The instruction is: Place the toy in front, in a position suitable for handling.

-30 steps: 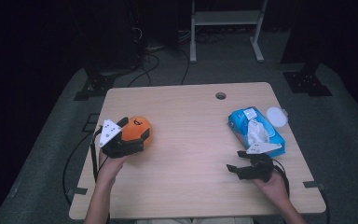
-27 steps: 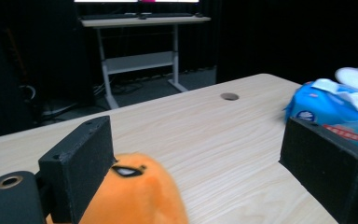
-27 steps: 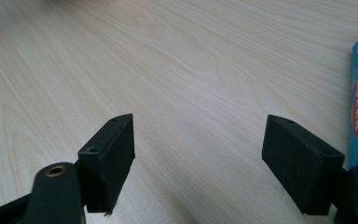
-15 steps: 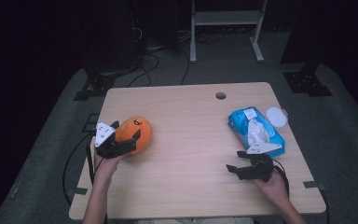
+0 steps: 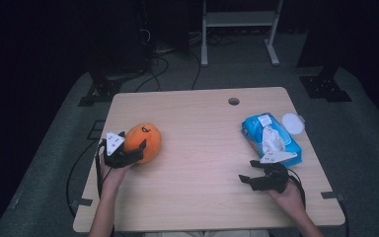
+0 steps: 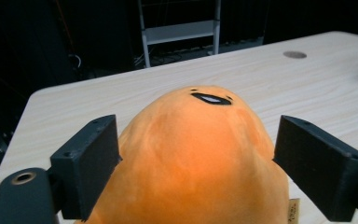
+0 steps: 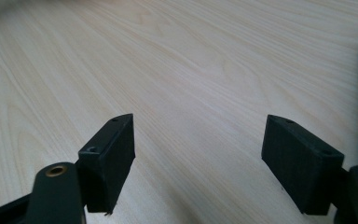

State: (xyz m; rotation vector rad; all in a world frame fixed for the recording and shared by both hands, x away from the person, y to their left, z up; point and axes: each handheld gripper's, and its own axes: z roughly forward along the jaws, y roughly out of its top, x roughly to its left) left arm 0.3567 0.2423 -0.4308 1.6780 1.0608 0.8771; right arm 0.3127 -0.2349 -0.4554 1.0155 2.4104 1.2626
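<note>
On the wooden table (image 5: 197,148) there are three loose things: one orange plush toy (image 5: 145,142), one blue pack of wet wipes (image 5: 269,139) and one round white lid (image 5: 292,123); the table has also one small round hole (image 5: 233,101) near its far edge.

The plush toy lies on the left part of the table, near the left edge; it has one small black mouth on the end that points away from the person; in the left gripper view it sits between the two black jaws, and one small label shows at its lower side.

There are two grippers, one in each hand; the left gripper (image 5: 128,150) is around the plush toy, and its jaws have just been closing a little; the left jaw touches the orange fabric, the right jaw is just beside it or barely touching, so a firm grip I cannot tell.

The right gripper (image 5: 252,178) rests low over the table at the right, just in front of the wipes pack and apart from it; its two jaws stand wide apart with only bare wood between them.

The wipes pack lies near the right edge, with one white tissue standing out of its top; the white lid lies just beside its far right corner.
</note>
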